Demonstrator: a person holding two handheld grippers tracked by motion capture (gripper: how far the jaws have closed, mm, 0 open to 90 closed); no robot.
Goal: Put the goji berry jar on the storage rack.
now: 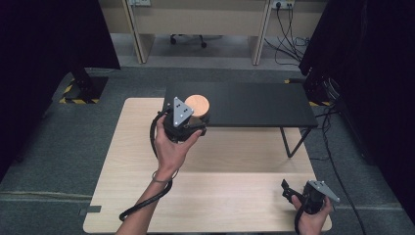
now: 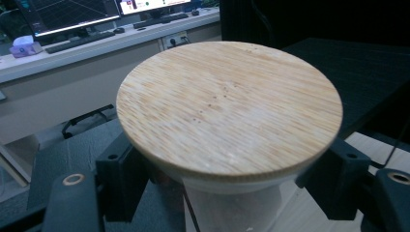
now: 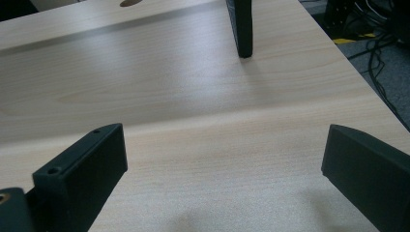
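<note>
My left gripper [image 1: 188,128] is clamped on a clear jar [image 2: 227,208] with a round bamboo lid [image 2: 229,106]; in the left gripper view both black jaws press the glass just under the lid's rim, one on each side. I hold the jar in the air at the near left corner of the black shelf [image 1: 254,103], above the wooden table [image 1: 147,196]. It stands upright, its long axis vertical and the lid facing up; the lid [image 1: 197,104] shows as a pale disc just past the gripper. My right gripper [image 1: 298,193] rests low at the table's near right corner, its jaws wide apart with bare tabletop between them. Ahead of it, one thin black leg [image 3: 240,26] of the shelf stands on the table. The shelf's edge lies directly beyond the jar.
</note>
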